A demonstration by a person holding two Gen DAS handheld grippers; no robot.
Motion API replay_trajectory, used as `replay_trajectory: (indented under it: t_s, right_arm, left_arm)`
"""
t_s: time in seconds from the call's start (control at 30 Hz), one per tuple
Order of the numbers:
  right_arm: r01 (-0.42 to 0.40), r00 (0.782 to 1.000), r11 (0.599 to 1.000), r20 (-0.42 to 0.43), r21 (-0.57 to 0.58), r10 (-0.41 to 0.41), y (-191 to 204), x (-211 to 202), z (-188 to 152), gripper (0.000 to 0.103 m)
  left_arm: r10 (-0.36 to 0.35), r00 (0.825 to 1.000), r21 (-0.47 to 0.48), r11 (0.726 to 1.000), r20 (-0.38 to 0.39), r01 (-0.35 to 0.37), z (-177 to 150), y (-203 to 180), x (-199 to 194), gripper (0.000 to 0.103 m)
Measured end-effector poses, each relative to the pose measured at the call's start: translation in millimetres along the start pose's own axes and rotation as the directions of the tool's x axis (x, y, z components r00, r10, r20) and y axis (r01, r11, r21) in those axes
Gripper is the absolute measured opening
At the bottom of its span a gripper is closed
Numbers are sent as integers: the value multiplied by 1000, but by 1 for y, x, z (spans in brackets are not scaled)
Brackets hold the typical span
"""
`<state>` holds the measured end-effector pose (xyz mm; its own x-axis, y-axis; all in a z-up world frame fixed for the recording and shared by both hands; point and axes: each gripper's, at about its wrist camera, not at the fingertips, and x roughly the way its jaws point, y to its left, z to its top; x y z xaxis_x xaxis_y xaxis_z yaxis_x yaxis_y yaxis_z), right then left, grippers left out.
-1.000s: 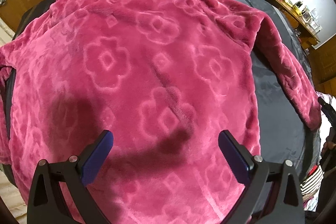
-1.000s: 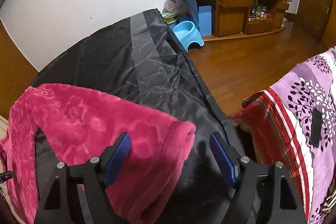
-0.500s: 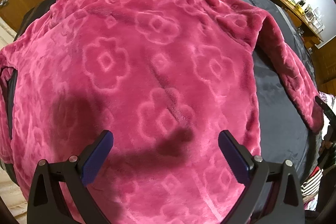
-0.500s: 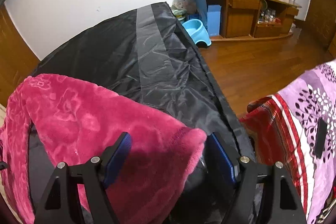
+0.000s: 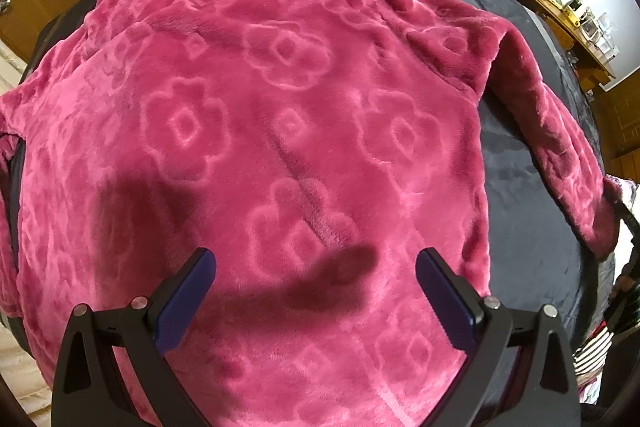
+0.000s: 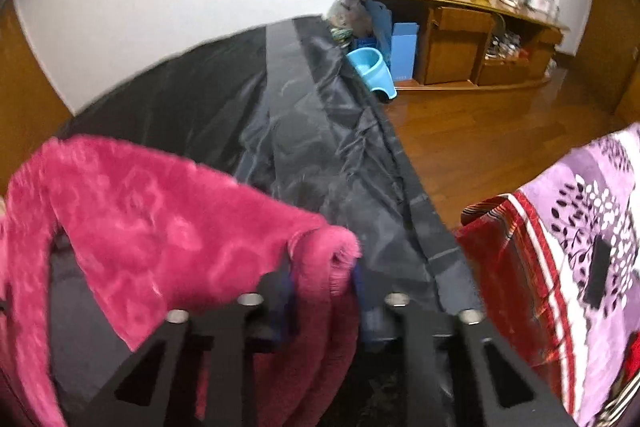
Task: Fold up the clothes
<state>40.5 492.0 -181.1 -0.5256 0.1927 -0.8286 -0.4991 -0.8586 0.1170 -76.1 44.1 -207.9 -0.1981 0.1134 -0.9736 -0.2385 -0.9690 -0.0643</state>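
Sleeve-folding underway: right hand-held gripper (image 6: 322, 279) pinches the pink sleeve cuff (image 6: 324, 259), left hand-held gripper (image 5: 316, 291) spread idle; next, carry it toward 9 o'clock over the garment body (image 5: 280, 107).

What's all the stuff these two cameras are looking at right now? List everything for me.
Fleece garment: one, deep pink with embossed flowers, spread over the dark surface.
Sleeve: one, pink, its cuff pinched in the right gripper.
Cover: one, black with a grey stripe, under the garment.
Potty seat: one, light blue, on the floor by the cabinet.
Cabinet: one, brown wood, against the far wall, small items on top.
Patterned fabric: one, purple, white and red, far right.
Wooden floor: brown, right of the cover.
Left gripper: black, blue pads, open above the garment.
Right gripper: black, closed on the cuff.
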Motion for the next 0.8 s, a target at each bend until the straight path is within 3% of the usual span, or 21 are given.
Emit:
replay_trajectory:
  t_s: [0.27, 0.53, 0.63, 0.8]
  right_arm:
    - [7, 984, 1000, 178, 4, -7, 13, -55, 43, 18]
    - [78, 940, 997, 331, 19, -80, 15, -99, 90, 18]
    - [53, 936, 998, 348, 20, -57, 22, -106, 112, 18]
    - [-55, 951, 998, 304, 8, 50, 50, -105, 127, 18]
  left_arm:
    - [-5, 1000, -3, 1000, 4, 5, 5, 4, -2, 101]
    - [-13, 1000, -43, 999, 3, 13, 6, 17, -3, 101]
    - [-23, 1000, -48, 999, 9, 24, 8, 21, -4, 101]
    - [-50, 998, -51, 997, 29, 51, 10, 28, -12, 101]
